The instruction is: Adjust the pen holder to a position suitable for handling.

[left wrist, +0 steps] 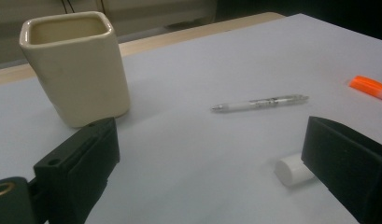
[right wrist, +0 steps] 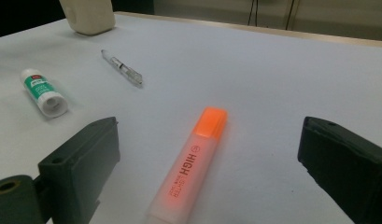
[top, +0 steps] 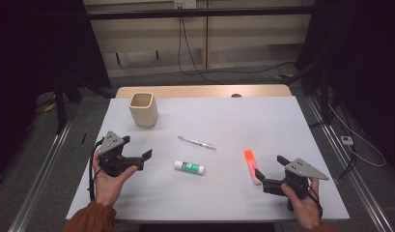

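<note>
Cup (top: 143,109) stands past the wide-open left gripper (top: 148,160); its inside is hidden. Highlighter (right wrist: 191,164) lies between the right gripper's (top: 268,166) spread jaws.

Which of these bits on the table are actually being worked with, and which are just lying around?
In hand:
- right gripper, open, jaws either side of the orange highlighter
- left gripper, open, nearest the glue stick

Lying about:
- pen
- cream cup

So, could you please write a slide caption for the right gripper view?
Open right tool straddling an orange highlighter, with glue stick and pen beyond.
</note>
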`<state>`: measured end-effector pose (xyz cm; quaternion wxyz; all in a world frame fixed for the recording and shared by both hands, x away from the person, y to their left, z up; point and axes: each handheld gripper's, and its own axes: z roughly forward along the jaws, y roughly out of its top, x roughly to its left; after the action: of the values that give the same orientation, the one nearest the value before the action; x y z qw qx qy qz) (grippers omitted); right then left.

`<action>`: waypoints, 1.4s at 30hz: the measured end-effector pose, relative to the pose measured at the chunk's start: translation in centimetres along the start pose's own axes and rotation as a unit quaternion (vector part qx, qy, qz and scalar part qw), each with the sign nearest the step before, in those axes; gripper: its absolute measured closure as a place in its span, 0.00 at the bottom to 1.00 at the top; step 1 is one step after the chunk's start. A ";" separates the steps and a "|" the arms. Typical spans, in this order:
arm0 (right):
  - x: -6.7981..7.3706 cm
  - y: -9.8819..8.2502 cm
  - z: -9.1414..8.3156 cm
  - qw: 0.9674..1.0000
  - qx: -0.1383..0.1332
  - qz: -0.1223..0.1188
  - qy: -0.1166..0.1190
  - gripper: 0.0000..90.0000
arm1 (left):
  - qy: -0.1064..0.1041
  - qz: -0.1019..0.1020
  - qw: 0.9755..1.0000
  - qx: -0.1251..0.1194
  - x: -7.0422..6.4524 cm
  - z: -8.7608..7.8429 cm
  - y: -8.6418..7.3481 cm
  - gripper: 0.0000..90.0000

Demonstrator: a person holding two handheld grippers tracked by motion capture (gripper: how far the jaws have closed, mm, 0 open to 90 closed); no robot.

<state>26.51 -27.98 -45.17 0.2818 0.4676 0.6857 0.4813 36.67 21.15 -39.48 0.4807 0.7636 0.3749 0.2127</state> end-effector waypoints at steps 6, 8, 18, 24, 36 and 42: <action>0.0 0.0 0.1 1.000 0.002 0.004 -0.001 0.06 | 0.001 -0.011 1.000 -0.003 1.2 0.9 1.1 0.05; 0.0 0.0 0.1 1.000 0.001 0.005 -0.001 0.06 | 0.005 -0.013 1.000 -0.008 1.6 1.1 1.6 0.05; -0.1 0.0 0.2 1.000 0.003 0.003 0.000 0.06 | 0.024 -0.025 0.999 -0.018 4.5 2.5 4.6 0.07; -0.1 0.1 0.4 1.000 0.004 0.008 0.004 0.06 | 0.050 -0.028 0.998 -0.010 6.4 3.9 6.2 0.06; 0.0 0.1 0.3 1.000 0.005 0.008 0.010 0.06 | 0.094 -0.054 0.994 0.032 10.4 7.8 8.1 0.17; 0.1 0.1 0.5 1.000 0.007 0.006 0.011 0.06 | 0.117 -0.065 0.989 0.065 12.1 9.7 8.5 0.21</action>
<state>26.87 -27.66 -45.26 0.2679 0.4689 0.6892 0.4831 54.06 22.80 -36.63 0.3956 0.7372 0.4907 0.2434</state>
